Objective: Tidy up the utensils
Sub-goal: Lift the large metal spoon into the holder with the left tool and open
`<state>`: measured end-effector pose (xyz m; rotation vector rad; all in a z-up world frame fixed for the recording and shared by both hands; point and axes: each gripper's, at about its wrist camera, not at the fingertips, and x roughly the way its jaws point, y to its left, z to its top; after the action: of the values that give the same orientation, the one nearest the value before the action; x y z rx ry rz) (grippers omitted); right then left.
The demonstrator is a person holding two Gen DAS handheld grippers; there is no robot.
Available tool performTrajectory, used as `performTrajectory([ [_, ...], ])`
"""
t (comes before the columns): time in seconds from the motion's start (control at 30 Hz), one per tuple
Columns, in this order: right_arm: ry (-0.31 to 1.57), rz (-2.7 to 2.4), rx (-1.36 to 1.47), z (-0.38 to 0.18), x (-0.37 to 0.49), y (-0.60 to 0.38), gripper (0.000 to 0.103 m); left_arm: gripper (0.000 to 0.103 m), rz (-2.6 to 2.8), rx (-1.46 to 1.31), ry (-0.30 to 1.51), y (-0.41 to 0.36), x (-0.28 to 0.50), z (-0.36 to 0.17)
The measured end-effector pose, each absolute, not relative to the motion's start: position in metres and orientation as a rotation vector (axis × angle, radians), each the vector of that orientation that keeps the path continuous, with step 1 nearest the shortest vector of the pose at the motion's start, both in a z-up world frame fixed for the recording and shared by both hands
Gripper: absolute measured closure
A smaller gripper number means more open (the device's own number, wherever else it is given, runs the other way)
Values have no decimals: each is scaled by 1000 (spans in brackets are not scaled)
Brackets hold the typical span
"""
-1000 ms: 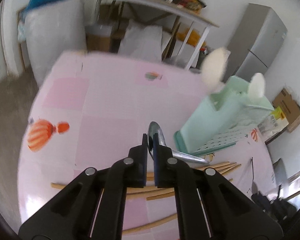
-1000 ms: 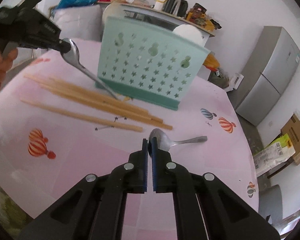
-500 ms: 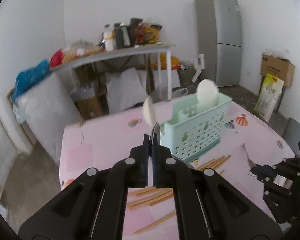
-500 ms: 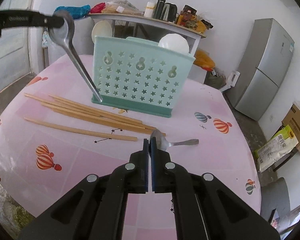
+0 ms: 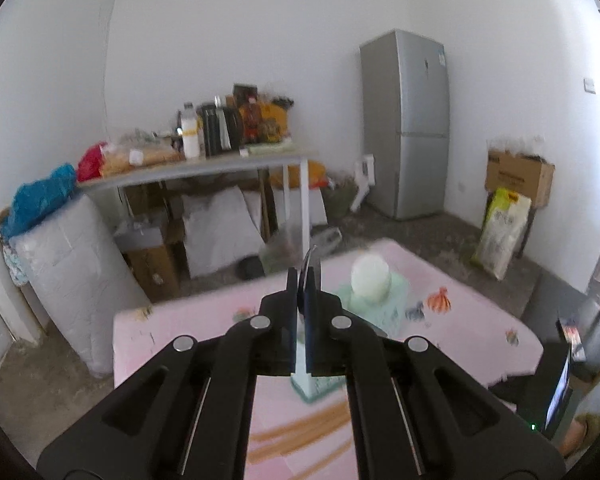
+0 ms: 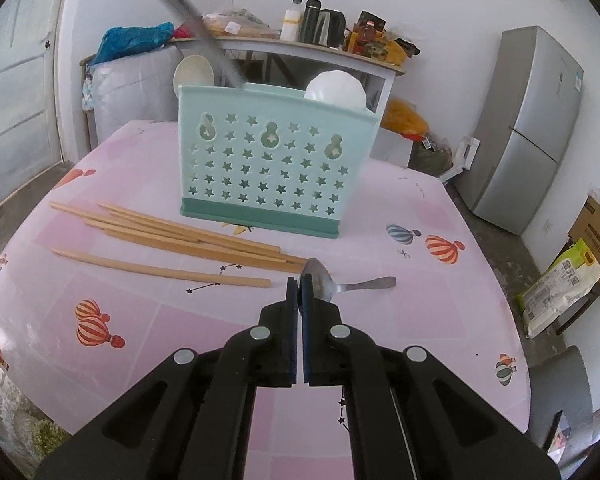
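My left gripper (image 5: 304, 280) is shut on a metal spoon (image 5: 308, 258), seen edge-on between the pads, high above the table. In the right wrist view that spoon (image 6: 188, 12) hangs over the mint green utensil basket (image 6: 276, 168), its handle tip at the rim. My right gripper (image 6: 299, 284) is shut on the bowl of a second metal spoon (image 6: 340, 282), whose handle points right just above the pink tablecloth. Several wooden chopsticks (image 6: 172, 240) lie in front of the basket. White ladles (image 6: 336, 88) stand in the basket.
The table (image 6: 440, 320) has a pink balloon-print cloth. Beyond it stand a cluttered shelf (image 5: 204, 168), a grey fridge (image 5: 404, 128), white sacks (image 5: 72, 272) and a cardboard box (image 5: 516, 176). The table's edges drop off left and right.
My left gripper has risen and tilted up with its spoon, which now hangs over the basket's rim. My right gripper has stayed shut on the second spoon, hardly moving.
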<state>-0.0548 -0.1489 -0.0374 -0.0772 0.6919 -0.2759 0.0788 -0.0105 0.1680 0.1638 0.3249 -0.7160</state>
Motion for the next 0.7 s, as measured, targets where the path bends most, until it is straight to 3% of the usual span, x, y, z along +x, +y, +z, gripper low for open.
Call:
performTrajectory([
  [0.2, 687, -280, -61, -35, -55, -153, 101, 102, -629, 249, 231, -26, 85, 185],
  [0.6, 675, -285, -41, -32, -55, -160, 101, 101, -591, 365, 419, -68, 129, 137],
  [0.67, 672, -288, -37, -31, -55, -162, 101, 97, -644, 320, 460, -70, 135, 130],
  [0.7, 669, -290, -33, -30, -56, -163, 101, 89, -669, 284, 473, -70, 137, 129],
])
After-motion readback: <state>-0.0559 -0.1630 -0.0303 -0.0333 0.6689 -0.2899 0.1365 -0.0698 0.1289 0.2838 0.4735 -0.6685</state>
